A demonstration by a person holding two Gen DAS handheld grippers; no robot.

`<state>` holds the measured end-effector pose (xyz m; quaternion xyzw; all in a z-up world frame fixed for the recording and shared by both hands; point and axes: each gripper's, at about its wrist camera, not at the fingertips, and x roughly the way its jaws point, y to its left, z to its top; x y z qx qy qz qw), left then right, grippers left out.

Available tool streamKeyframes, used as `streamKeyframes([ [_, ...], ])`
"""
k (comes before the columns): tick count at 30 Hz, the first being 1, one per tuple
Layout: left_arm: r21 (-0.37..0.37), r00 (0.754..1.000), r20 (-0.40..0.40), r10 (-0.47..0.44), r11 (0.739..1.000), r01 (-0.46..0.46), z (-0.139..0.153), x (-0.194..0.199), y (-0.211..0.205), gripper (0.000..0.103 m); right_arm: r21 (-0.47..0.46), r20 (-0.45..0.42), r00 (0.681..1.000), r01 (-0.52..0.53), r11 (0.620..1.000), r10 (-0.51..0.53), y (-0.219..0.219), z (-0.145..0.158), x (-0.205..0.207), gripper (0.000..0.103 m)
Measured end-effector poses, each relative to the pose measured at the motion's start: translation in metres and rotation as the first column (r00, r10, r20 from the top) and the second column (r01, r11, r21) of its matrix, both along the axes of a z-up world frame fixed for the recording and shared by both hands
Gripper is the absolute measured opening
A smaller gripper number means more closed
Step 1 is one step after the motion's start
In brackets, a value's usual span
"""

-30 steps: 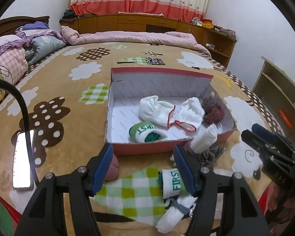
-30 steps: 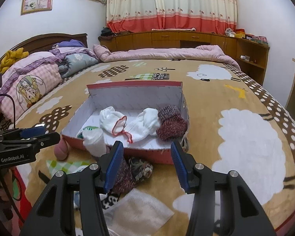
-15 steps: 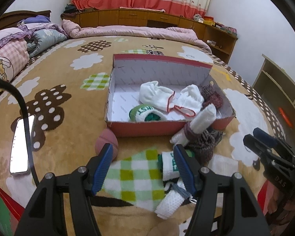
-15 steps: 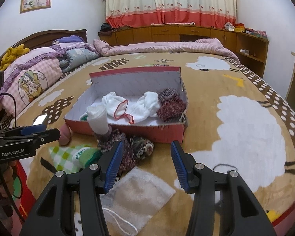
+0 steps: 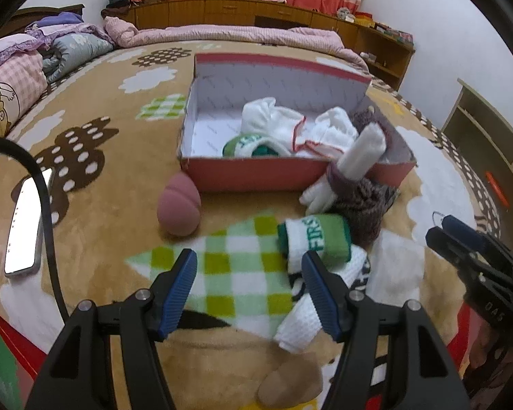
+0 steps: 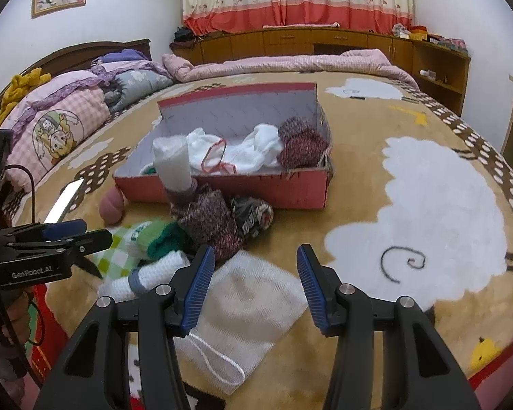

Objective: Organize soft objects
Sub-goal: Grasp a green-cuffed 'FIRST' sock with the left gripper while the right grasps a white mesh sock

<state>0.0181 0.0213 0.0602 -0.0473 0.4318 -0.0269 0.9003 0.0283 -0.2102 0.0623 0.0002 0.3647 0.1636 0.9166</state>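
Socks [image 5: 316, 237] heaped before red box [image 5: 256, 176], lower pile blurred, claw-hidden

Box [image 5: 249, 172] on bed [image 5: 95, 212], socks [image 5: 290, 128] inside; sock pile [image 5: 325, 235] before its front wall; ball [image 5: 178, 210] left of pile; phone [image 5: 25, 229] far left; mesh bag [image 6: 253, 307] nearest.

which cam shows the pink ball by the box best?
Left wrist. The pink ball sits whole and unobstructed in front of the red box. In the right wrist view it is small, off to the left past the box corner.
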Motion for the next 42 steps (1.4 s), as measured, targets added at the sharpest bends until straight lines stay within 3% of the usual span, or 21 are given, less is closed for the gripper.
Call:
streamKeyframes([
  [16, -0.050, 0.997, -0.036, -0.071, 0.996, 0.069, -0.016, 0.010, -0.021, 0.067, -0.009, -0.080, 0.997, -0.019, 1.000, 0.018, 0.002, -0.030, -0.011, 0.051],
  [34, -0.070, 0.995, -0.039, -0.096, 0.993, 0.094, -0.027, 0.033, -0.040, 0.068, -0.003, -0.154, 0.987, 0.037, 0.999, -0.037, -0.007, -0.050, -0.008, 0.052],
  [42, -0.073, 0.994, -0.052, -0.093, 0.993, 0.089, -0.035, 0.042, -0.046, 0.067, 0.046, -0.168, 0.985, 0.038, 0.998, -0.030, -0.002, -0.050, -0.005, 0.055],
])
